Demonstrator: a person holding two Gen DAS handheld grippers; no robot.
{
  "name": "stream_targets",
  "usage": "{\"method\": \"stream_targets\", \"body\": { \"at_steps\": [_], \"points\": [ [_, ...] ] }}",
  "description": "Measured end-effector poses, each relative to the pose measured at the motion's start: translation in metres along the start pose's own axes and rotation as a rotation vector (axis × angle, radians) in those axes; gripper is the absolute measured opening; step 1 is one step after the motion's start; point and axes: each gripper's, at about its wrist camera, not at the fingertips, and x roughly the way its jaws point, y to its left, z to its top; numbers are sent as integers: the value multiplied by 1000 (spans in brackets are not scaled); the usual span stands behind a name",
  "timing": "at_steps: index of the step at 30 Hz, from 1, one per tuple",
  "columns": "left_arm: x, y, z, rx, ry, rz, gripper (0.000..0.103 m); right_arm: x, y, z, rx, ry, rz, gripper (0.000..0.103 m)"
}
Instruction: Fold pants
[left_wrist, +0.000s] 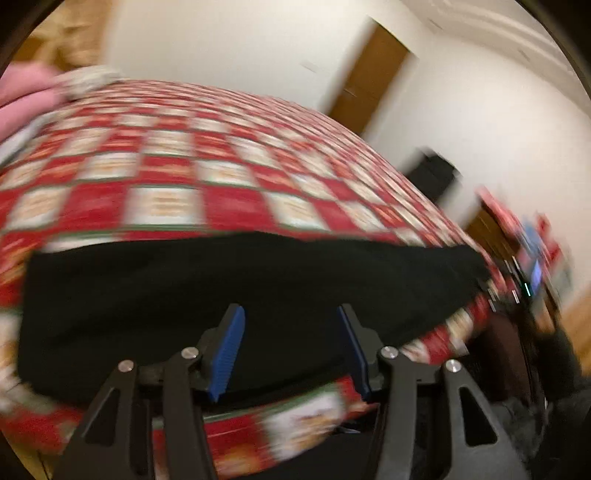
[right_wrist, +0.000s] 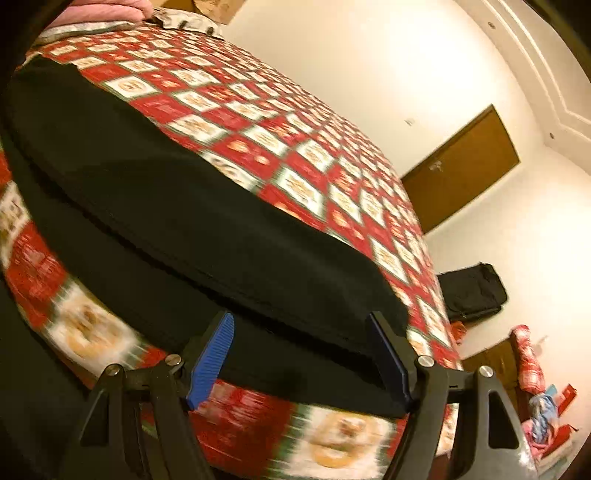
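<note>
Where jaws gape, black pants (right_wrist: 207, 236) near bedspread (right_wrist: 295, 140) edge.

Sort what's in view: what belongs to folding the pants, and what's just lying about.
Job: black pants, left gripper, right gripper, both open and empty, checkered bedspread underneath.

Lying about: pink pillow, black bag, clothes pile.

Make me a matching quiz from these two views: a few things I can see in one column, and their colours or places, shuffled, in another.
Things:
1. black folded pants
2. checked bedspread
3. wooden door
4. dark bag

Descriptions:
A. brown, set in the white wall
B. red and white squares
C. on the floor against the wall
D. lying along the bed's near edge

Pairs: 1-D, 2-B, 3-A, 4-C
</note>
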Motion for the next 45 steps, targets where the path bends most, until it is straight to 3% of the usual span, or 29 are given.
{"method": "stream_targets", "body": {
  "at_steps": [5, 8, 12, 13, 15, 17, 21, 24, 28, 35, 37, 41, 43, 45],
  "points": [
    [77, -65, 10, 123, 141, -152, 54, 9, -16, -6, 15, 7, -30, 67],
    [102, -99, 9, 199, 198, -197, 54, 15, -8, -6, -25, 9, -35, 63],
    [133, -114, 5, 235, 265, -215, 54, 25, -2, -8, -86, 13, -66, 55],
    [138, -116, 3, 238, 274, -212, 54, 26, -3, -8, -87, 9, -69, 50],
    [147, -120, 0, 249, 292, -203, 52, 29, -6, -9, -80, 14, -68, 27],
    [149, -121, -2, 252, 289, -191, 47, 30, -8, -9, -69, 13, -75, 11],
    [153, -125, -6, 305, 297, -128, 13, 21, -13, -7, -7, -3, -55, 5],
    [153, -119, -6, 273, 304, -142, 6, 6, -17, -7, 22, -31, -80, 4],
    [145, -116, -8, 260, 305, -161, 5, -13, -19, -11, 42, -54, -97, 3],
    [143, -116, -19, 268, 338, -207, 5, -4, -6, -36, 7, 12, -140, 3],
    [143, -117, -20, 270, 344, -214, 5, 3, -2, -43, -7, -14, -170, 3],
    [135, -119, -16, 274, 328, -226, 5, 0, -2, -42, 7, -2, -134, 8],
    [129, -118, -13, 269, 309, -219, 5, -6, -1, -41, 8, 15, -99, 23],
    [124, -114, -9, 251, 283, -213, 5, -17, 2, -39, 6, 0, -80, 67]
  ]
}}
